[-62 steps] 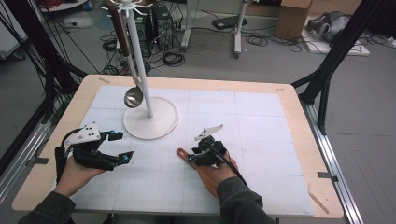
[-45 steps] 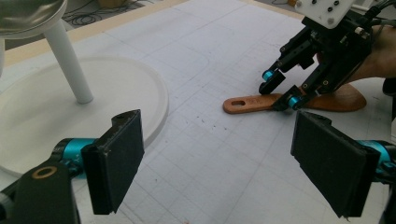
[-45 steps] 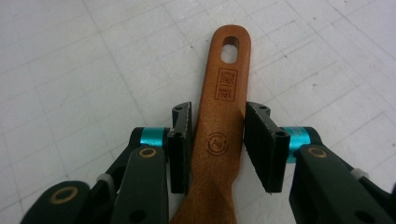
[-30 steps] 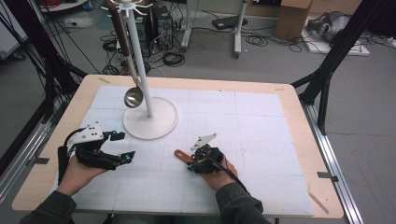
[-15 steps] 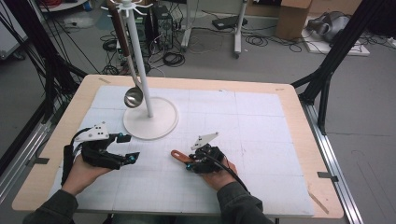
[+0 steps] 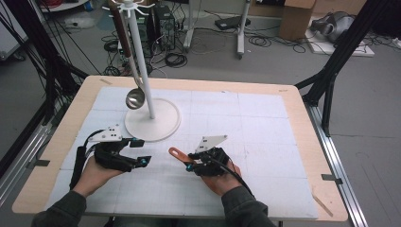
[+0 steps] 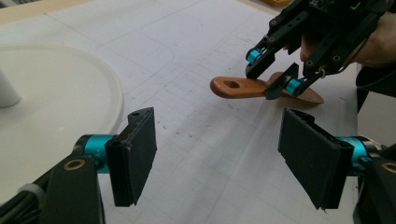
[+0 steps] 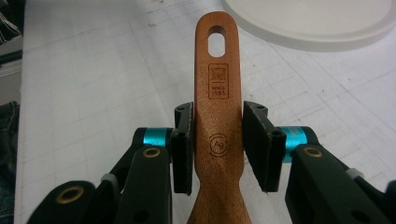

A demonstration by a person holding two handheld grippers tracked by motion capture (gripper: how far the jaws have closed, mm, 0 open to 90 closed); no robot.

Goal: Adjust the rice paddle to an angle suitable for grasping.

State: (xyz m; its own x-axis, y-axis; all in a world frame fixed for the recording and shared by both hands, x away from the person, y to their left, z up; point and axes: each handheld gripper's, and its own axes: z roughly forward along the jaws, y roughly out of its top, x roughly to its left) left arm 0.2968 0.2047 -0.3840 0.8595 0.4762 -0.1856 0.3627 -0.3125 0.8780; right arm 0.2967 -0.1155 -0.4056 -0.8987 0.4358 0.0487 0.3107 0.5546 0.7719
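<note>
So nearest the person, the right gripper (image 6: 193,162) has its jaws clamped on the flat sides of a wooden spatula (image 8: 217,116). In the right gripper view the pads sit snug against the handle on both sides, just below the stamped logo. The end with the hanging hole (image 8: 217,41) sticks out past the jaws, and I'd guess that's on purpose: hold it mid-handle and the hole stays free for a hook. In the left gripper view the spatula sits low over the mat (image 6: 265,137); whether its far end rests on the mat I can't tell.

The left gripper (image 6: 142,152) is just beside it, pointing at that free end. Its jaws are apart with nothing between them, and they've just been closing in a bit, probably narrowing to suit the thin handle for a handover or a steadying pinch.

Further back is the white stand (image 6: 152,124), with a metal ladle (image 6: 135,98) already hanging from a hook up top. That looks like where the spatula is headed too.
</note>
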